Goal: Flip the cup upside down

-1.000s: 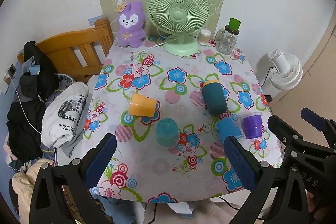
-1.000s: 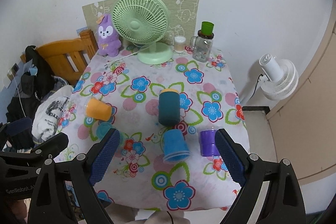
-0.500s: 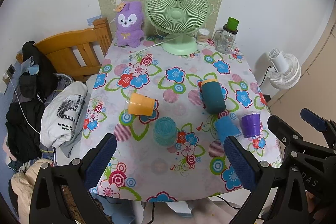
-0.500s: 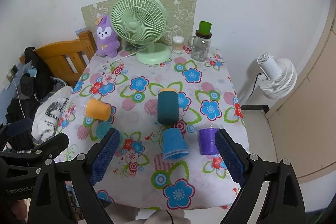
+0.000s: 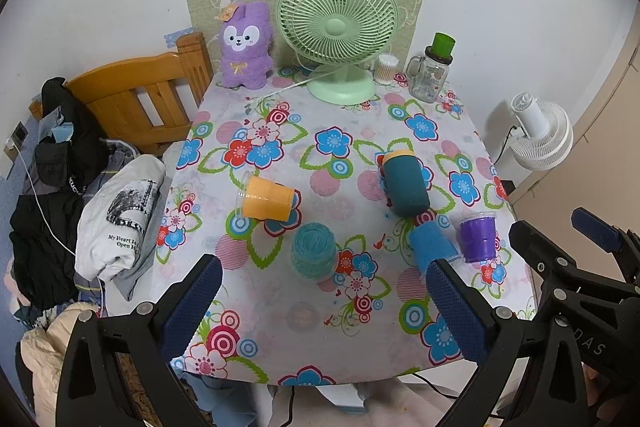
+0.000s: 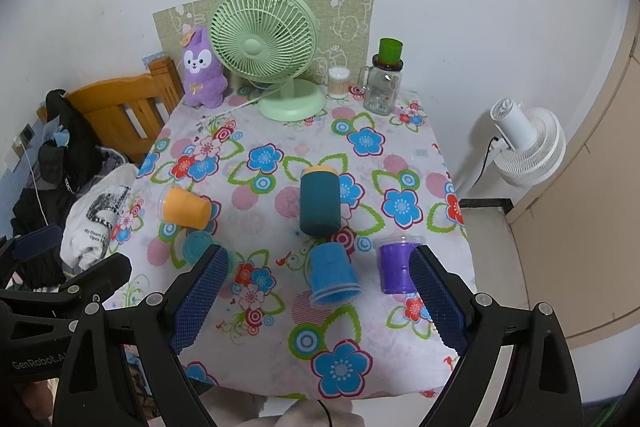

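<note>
Both cameras had drawn slightly back and up, shrinking the flowered tabletop (image 6: pixel 256 339). Left tool (image 5: pixel 324 303) and right tool (image 6: pixel 316 299) hovered wide apart, gripping nothing. At mid-frame, the blue plastic cup (image 6: pixel 334 277) and teal cup (image 5: pixel 313 253) stood rim-down, the purple cup (image 6: pixel 396 267) rim-up, and the orange cup (image 5: pixel 266 198) sideways, so flipping seemed partly complete.

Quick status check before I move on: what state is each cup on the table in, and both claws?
orange cup: on its side
dark teal cup: on its side
teal cup: upside down
blue cup: upside down
purple cup: upright
left claw: open, empty
right claw: open, empty
green desk fan: blades not visibly spinning
</note>
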